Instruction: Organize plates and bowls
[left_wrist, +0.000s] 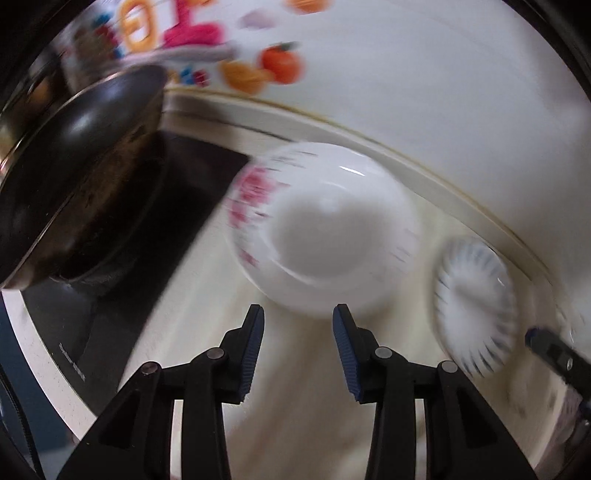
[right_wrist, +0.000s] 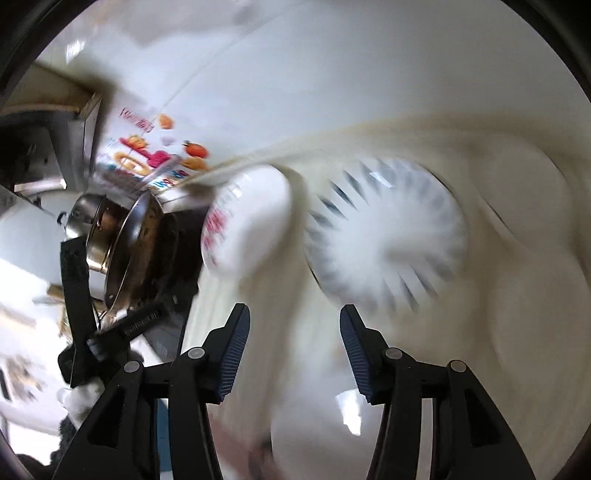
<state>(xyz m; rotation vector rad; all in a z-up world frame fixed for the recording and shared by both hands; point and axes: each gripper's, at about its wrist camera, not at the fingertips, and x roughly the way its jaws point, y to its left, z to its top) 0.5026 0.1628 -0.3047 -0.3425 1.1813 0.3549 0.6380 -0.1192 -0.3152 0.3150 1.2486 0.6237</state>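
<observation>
- Below the left wrist camera, the left gripper hung over a cream counter with its jaws apart and nothing between them.
- Just beyond its tips sat a white bowl with a red floral pattern on its side, and to the right, near the wall, a plate with dark radial stripes.
- A dark wok stood at left on a black cooktop, whose small white print was too blurred to read.
- Wall stickers showed colourful characters and oranges, unreadable through blur.
- From the right wrist view, the right gripper was likewise open and empty, the striped plate just ahead, the bowl to its left.
- Far left, the left gripper appeared, bearing illegible lettering.
</observation>
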